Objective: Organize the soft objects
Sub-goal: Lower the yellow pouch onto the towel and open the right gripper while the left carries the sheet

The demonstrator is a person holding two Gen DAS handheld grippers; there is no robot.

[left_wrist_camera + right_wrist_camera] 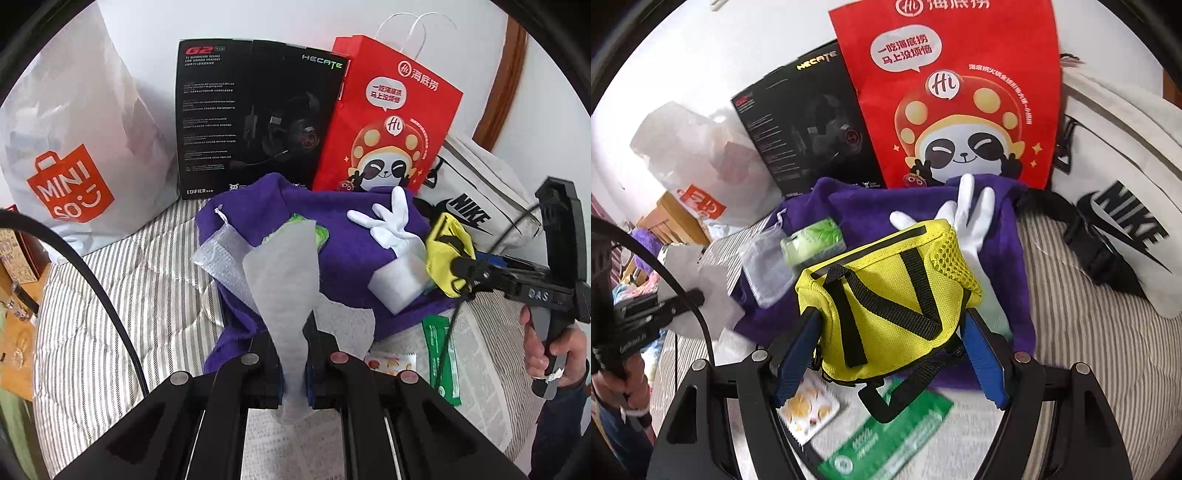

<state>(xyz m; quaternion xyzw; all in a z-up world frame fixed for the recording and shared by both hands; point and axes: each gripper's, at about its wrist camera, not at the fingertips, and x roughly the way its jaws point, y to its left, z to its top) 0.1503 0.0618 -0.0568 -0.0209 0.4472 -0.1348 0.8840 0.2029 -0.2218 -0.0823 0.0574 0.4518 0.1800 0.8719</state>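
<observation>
A purple towel (340, 221) lies on the striped bed (110, 295). On it are a white glove (391, 221), a white foam block (400, 284), a green packet (317, 230) and a bubble-wrap piece (221, 251). My left gripper (295, 369) is shut on a thin white foam sheet (288, 280) held above the towel. My right gripper (890, 343) is shut on a yellow mesh pouch (886, 295) with black straps, held above the towel (857, 199) and over the glove (971, 214). The right gripper and pouch (447, 254) also show in the left view.
A white Miniso bag (74, 155), a black headset box (255, 118), a red paper bag (388, 122) and a white Nike bag (476, 199) stand along the wall. A green packet (886, 439), a snack packet (809, 406) and printed paper (291, 446) lie on the near bed.
</observation>
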